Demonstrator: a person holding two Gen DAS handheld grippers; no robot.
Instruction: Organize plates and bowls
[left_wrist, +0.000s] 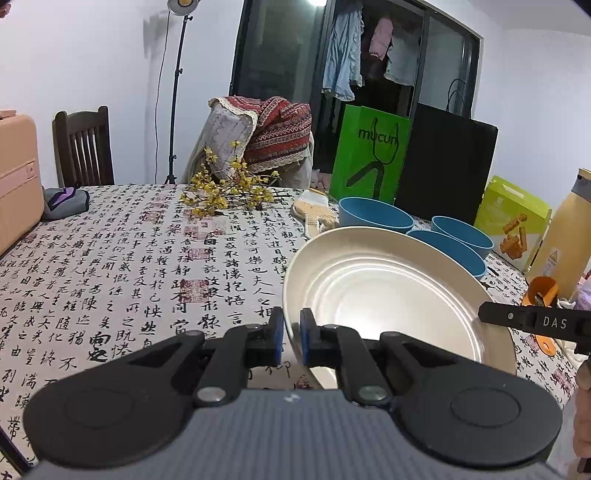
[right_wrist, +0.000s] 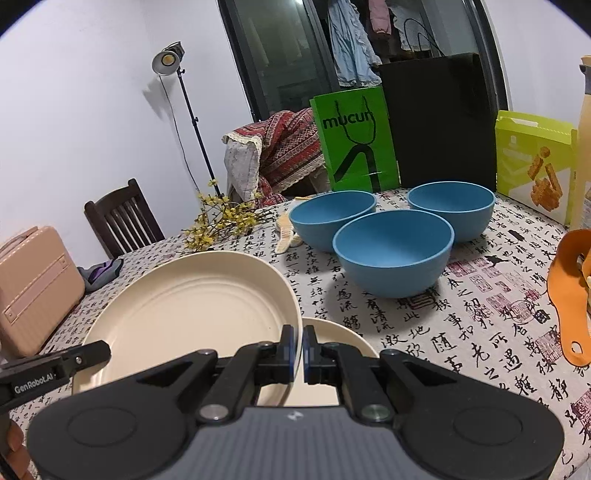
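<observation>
**A:** While both pairs of blue pads are sitting nearly closed, we're pinching the cream plate (right_wrist: 192, 314) from two sides: left gripper (left_wrist: 291, 334) clamped on its left rim, right gripper (right_wrist: 298, 349) clamped on its right rim.

**B:** Confirming. We're holding it tilted, off the calligraphy tablecloth (left_wrist: 129, 258). In the right wrist view we're seeing a second cream plate (right_wrist: 341, 338) lying flat on the cloth, partly under the held one.

**A:** Bowls?

**B:** We're looking at three blue bowls (right_wrist: 393, 254) upright in a tight cluster just beyond the plates, near the green bag (right_wrist: 352, 144) and black bag (right_wrist: 437, 118) at the far edge.

**A:** We're also seeing yellow flowers (left_wrist: 225, 192) lying far left of the bowls, and an orange tool (right_wrist: 570, 295) off to the right.
</observation>
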